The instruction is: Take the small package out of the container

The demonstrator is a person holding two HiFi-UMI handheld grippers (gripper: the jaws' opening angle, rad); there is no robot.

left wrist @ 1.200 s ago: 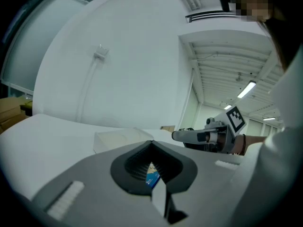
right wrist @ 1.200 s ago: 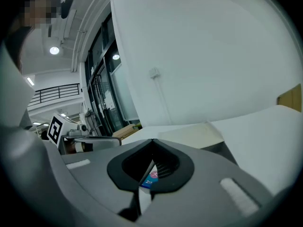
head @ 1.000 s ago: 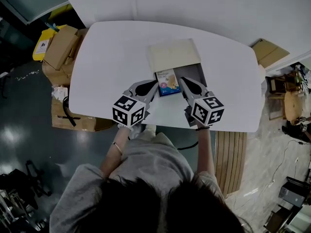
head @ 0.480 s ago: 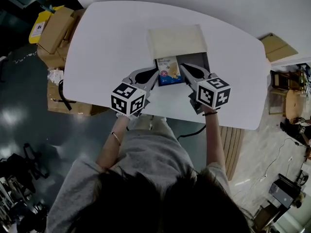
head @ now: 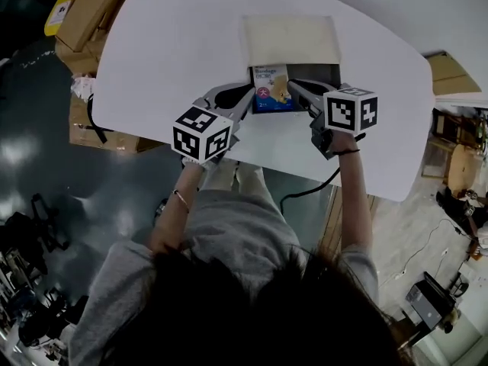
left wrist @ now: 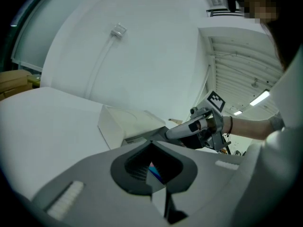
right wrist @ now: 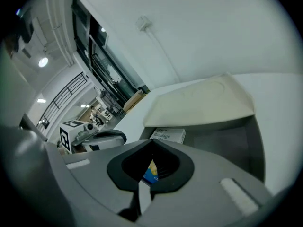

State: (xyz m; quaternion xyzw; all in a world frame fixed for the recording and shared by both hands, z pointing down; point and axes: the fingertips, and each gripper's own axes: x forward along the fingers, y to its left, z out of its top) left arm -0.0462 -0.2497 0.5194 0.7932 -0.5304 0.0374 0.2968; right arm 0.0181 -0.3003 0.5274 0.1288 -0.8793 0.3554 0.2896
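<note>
A: What takes up the most room?

B: A white counter [head: 168, 44]. At its far side sits a grey container [head: 324, 75], and a cream lid [head: 290, 40] covers its back half.

A: And the grippers?

B: The left gripper [head: 245, 96] and the right gripper [head: 299, 90] come in from the near edge and point at each other. The package [head: 272, 90] is between them. Each gripper's tip touches one side of it. In each gripper view the jaws are pressed together, and a sliver of the package's colour shows between them, so each seems to nip an edge.

A: What does the package look like?

B: It is a small flat box. The end toward the lid is white with dark print, the near end is blue, and there is a small picture in the middle. It lies at the container's front left, just in front of the lid. Its blue end reaches out past the container's near rim. I cannot tell whether it lies flat or is tilted up.

A: What has changed from a second ago?

B: Not much. The package was already at that front left corner with a gripper at each side. The right gripper has moved closer to the container. The left gripper trails a little behind it.
</note>
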